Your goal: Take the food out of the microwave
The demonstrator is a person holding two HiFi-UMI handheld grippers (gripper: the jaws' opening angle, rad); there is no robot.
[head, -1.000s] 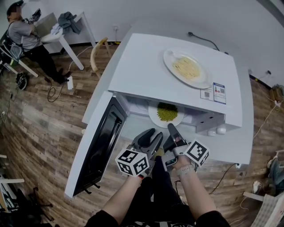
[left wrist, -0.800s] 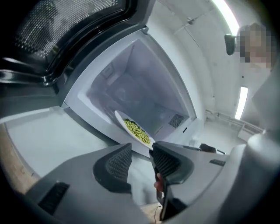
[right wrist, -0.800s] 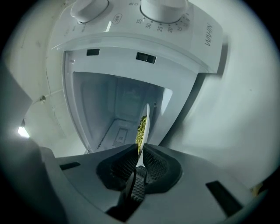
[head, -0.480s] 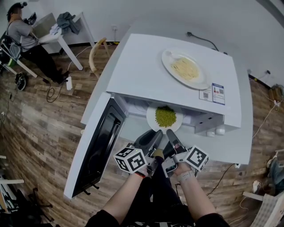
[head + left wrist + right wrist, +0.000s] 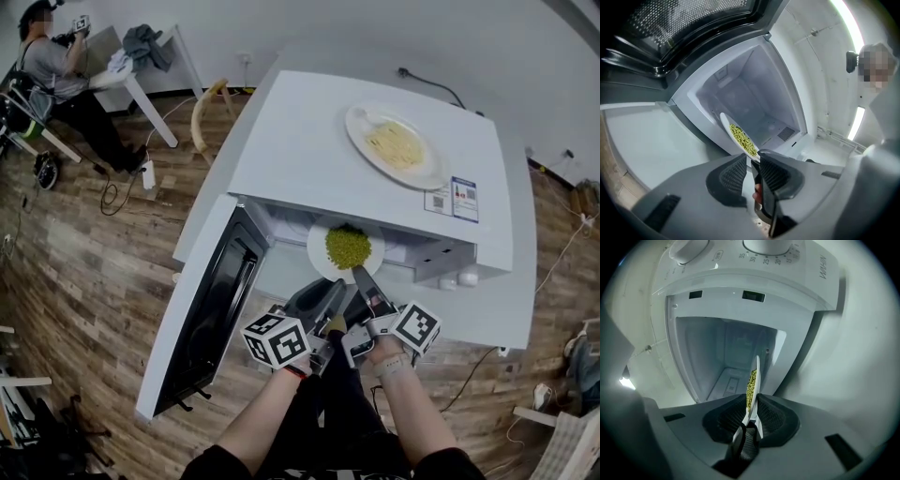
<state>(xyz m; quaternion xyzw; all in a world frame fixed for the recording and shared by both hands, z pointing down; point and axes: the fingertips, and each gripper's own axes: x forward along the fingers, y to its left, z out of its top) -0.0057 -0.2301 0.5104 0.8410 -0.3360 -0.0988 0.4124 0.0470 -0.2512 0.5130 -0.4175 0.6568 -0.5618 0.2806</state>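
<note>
A white plate of green peas (image 5: pixel 347 248) sticks half out of the white microwave's (image 5: pixel 300 141) open cavity. My right gripper (image 5: pixel 362 279) is shut on the plate's near rim. In the right gripper view the plate (image 5: pixel 753 376) stands edge-on between that gripper's (image 5: pixel 751 416) pads. My left gripper (image 5: pixel 328 298) sits just left of it, below the cavity's mouth. Its jaws are closing; in the left gripper view the plate (image 5: pixel 740 138) reaches that gripper's (image 5: pixel 752 166) tips, with no pad pressing on it.
A second plate with noodles (image 5: pixel 394 142) rests on top of the microwave. The door (image 5: pixel 211 309) hangs open at the left. Control knobs (image 5: pixel 464 277) are right of the cavity. A person (image 5: pixel 56 66) sits at a desk far back left.
The left gripper has rolled and its jaws have narrowed. The pea plate has come slightly out of the cavity towards me with the right gripper on its rim.
</note>
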